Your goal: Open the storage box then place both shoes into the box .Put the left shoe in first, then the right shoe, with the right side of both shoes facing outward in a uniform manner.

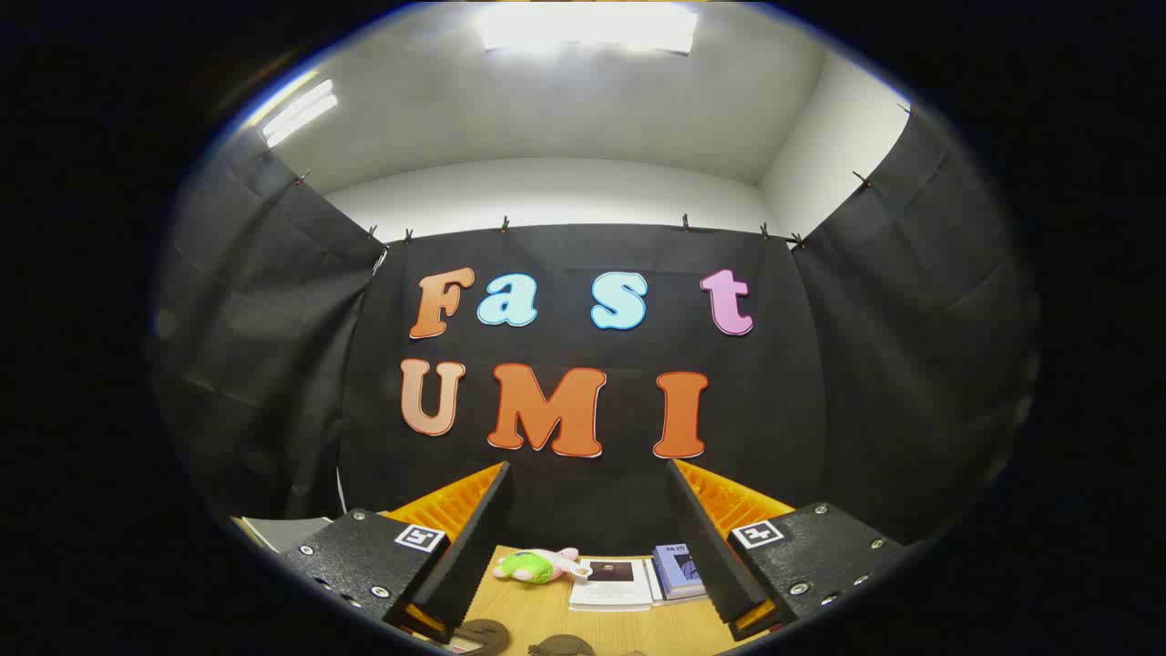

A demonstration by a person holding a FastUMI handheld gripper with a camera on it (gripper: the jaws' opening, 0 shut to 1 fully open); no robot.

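**A:** What is being shown between the fingers?

**B:** The gripper [588,547] is being held level and high, its fingers spread wide with nothing pinched. Beyond them, a pale wooden tabletop [638,629] is being seen. A small green and pink plush toy [537,565] is lying just ahead, between the fingers; a white printed booklet [612,583] and a blue-covered book [679,569] are lying beside it, nearer the right finger.

**A:** Where are the shoes and the box?

**B:** Two dark brown rounded shapes [519,640] are being glimpsed low between the fingers; they may be the shoes, though that cannot be told. No storage box is being made out.

**A:** Which step is in hand?

**B:** Probably the very start, with the box not yet opened. The gripper is likely needing to be tilted down until the box is found, then its lid approached with the fingers kept apart.
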